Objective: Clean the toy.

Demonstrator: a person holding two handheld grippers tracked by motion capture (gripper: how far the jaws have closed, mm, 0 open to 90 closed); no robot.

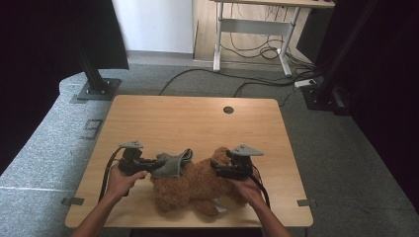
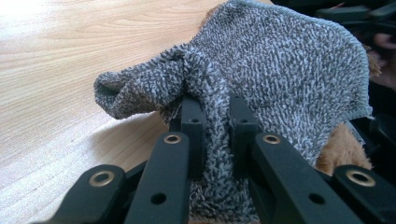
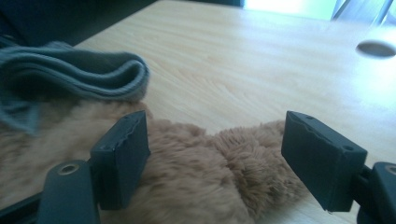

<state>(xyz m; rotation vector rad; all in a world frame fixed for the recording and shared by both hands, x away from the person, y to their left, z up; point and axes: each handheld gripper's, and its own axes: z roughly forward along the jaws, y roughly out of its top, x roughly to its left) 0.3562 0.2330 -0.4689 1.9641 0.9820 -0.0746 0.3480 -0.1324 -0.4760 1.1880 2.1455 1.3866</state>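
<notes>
A: What does the high view show?

B: A wooden table [image 1: 197, 118] with a brown plush bear [image 1: 197, 185] lying near its front edge. A person's left hand [image 1: 121, 180] holds the left gripper [image 1: 157, 162], and the right hand [image 1: 247, 190] holds the right gripper [image 1: 216, 167]. A grey cloth [image 1: 173, 164] lies over the bear's left side, and the left gripper's tip meets it there. The right gripper points leftward over the bear's upper right part.

A: And the left gripper view?

B: The left gripper [image 2: 215, 116] has its two black jaws drawn close together, with a bunched fold of the grey cloth [image 2: 280, 70] pinched between them. The cloth is a speckled terry weave with a stitched hem. It rises above the jaws and spreads to the right. Brown fur of the plush bear [image 2: 343, 151] peeks out beneath it at the lower right. The table [image 2: 70, 70] runs off to the left.

A: The right gripper view?

B: The right gripper [image 3: 215, 156] has its jaws spread wide apart, with nothing between them but air. Below and behind them lies the plush bear [image 3: 205, 177], its fur between the two pads from this angle. The grey cloth [image 3: 79, 74] sits folded at the upper left, resting on the bear. The table [image 3: 257, 60] stretches beyond, with a round hole [image 3: 376, 48] at the far right.
</notes>
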